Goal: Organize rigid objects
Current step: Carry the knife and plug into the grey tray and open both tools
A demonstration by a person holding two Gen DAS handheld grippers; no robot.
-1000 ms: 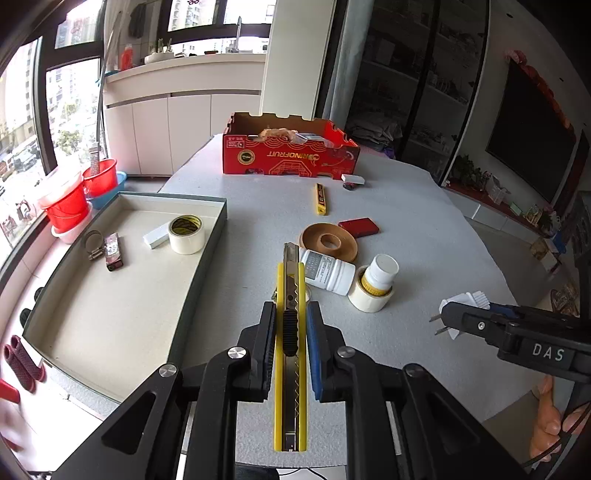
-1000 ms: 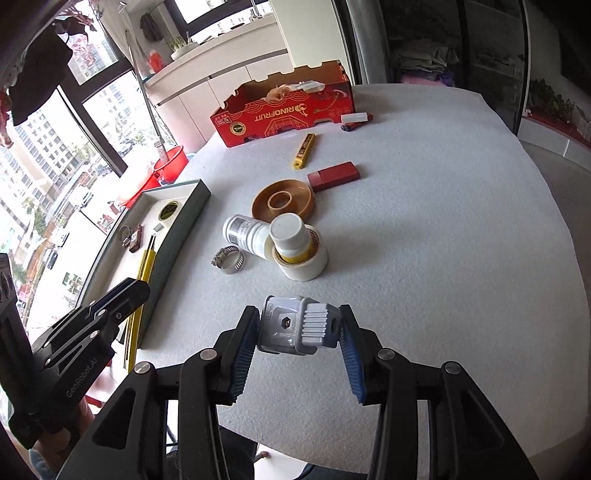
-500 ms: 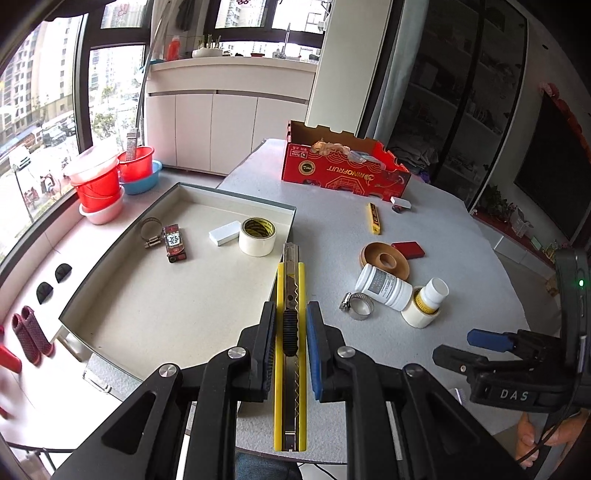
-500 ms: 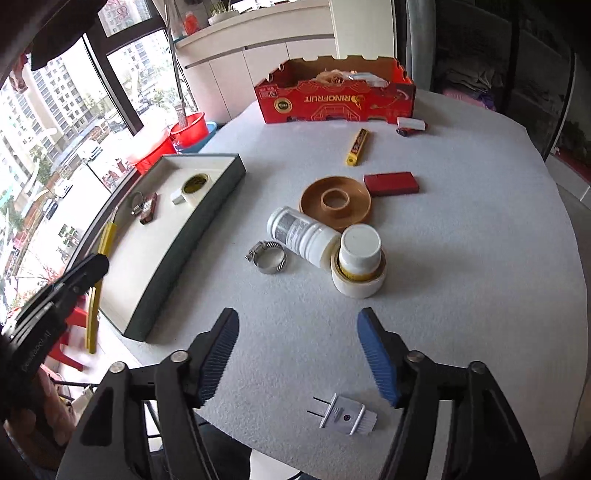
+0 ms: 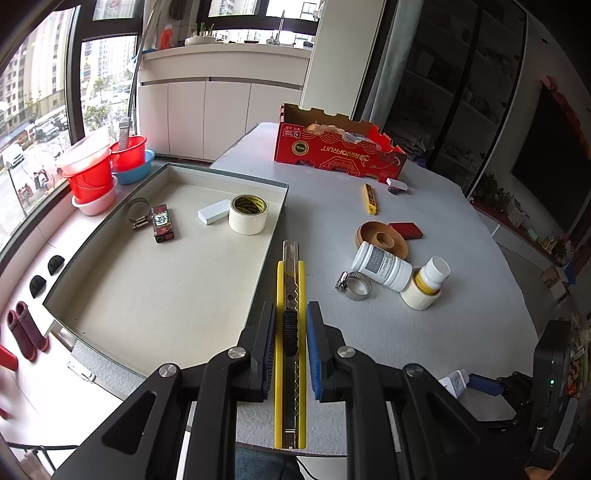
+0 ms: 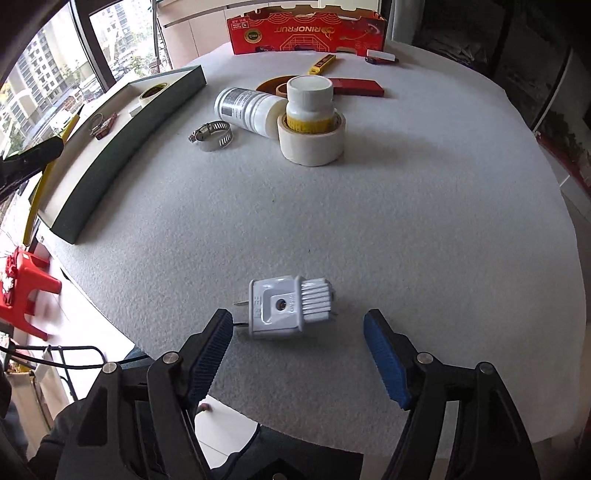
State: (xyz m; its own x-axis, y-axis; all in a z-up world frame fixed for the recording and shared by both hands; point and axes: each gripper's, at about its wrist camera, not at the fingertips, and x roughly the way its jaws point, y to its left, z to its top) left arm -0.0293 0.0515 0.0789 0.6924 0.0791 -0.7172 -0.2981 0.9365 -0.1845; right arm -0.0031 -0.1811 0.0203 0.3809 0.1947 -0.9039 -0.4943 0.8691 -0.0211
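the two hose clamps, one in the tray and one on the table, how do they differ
The tray hose clamp lies inside the tray, touching a small red-and-black lighter-like item. The table hose clamp lies on the grey table, right beside the lying white bottle. The tray clamp's band looks thinner and its ring wider. Both are bare metal rings with a screw housing, lying flat.

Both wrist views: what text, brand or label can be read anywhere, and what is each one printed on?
"RINOFRUIT": front of the red cardboard box, also seen in the left wrist view.
White bottle lying on its side: label print too small to read.
Tape roll in the tray: dark print on its inner core, blurred.
White plug: embossed marks, unreadable.
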